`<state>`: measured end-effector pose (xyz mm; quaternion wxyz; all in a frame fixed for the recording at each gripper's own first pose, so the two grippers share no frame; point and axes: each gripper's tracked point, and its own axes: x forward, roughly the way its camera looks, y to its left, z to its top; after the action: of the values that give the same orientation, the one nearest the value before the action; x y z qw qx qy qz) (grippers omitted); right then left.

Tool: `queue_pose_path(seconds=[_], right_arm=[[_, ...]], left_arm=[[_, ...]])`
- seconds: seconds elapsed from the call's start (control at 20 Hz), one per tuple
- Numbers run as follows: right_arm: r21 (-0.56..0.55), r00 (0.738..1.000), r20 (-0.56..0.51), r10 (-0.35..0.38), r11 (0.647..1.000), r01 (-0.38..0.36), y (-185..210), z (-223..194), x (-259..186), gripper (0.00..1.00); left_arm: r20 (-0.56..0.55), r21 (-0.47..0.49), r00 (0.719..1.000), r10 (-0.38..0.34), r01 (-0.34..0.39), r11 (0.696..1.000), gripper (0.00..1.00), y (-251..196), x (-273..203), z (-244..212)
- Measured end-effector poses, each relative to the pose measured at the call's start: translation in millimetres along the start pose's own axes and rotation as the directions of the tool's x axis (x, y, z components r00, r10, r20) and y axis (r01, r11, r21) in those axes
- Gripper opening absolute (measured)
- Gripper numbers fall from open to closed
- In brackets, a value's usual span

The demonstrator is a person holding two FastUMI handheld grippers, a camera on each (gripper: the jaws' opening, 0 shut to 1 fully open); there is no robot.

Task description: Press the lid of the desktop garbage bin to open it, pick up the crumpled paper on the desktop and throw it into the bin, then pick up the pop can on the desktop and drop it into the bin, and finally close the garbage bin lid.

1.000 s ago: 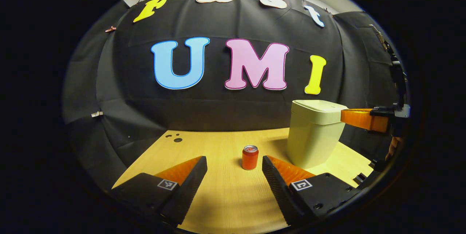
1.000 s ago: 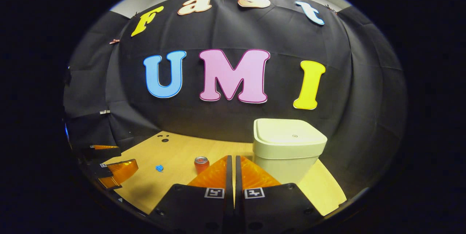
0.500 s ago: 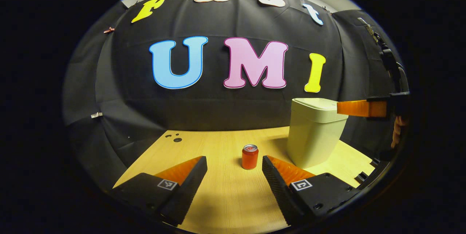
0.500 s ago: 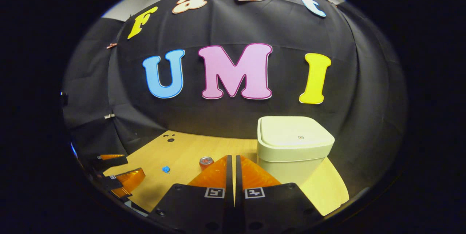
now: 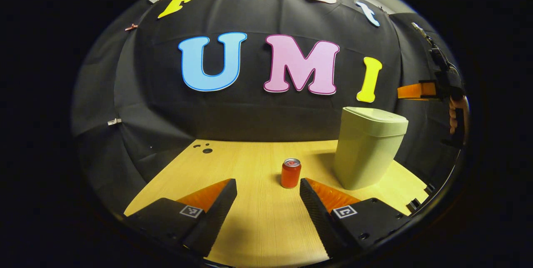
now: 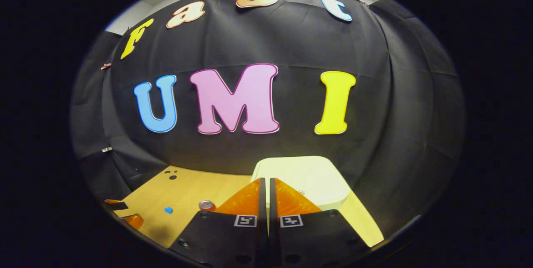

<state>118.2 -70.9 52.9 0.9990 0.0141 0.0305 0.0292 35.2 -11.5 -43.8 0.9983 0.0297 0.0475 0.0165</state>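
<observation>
Right gripper (image 6: 266, 182): fingers pressed together, empty, held above the garbage bin (image 5: 368, 151), apparently so the joined tips can push the lid (image 6: 306, 174), which is down. Left gripper (image 5: 268, 186): fingers spread, empty, low over the desktop (image 5: 254, 226), facing the pop can (image 5: 290, 173) standing beside the bin. Crumpled paper (image 6: 168, 210): small blue scrap, probably, left of the can. Nothing blocks the lid.
</observation>
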Motion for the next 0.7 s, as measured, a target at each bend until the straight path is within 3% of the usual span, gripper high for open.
queue_pose_path(seconds=[0.3,0.7], right_arm=[[0.013,0.997,-0.037,-0.068,0.998,0.068,-40.4,0.6,33.0,0.05],[0.036,0.986,-0.151,-0.066,0.997,0.072,-48.5,-32.8,64.6,0.05]], left_arm=[[-0.028,-0.010,0.999,0.026,-0.026,1.000,0.97,4.8,4.1,-8.9],[-0.055,-0.029,0.996,0.067,-0.068,0.997,0.97,13.7,10.3,-16.2]])
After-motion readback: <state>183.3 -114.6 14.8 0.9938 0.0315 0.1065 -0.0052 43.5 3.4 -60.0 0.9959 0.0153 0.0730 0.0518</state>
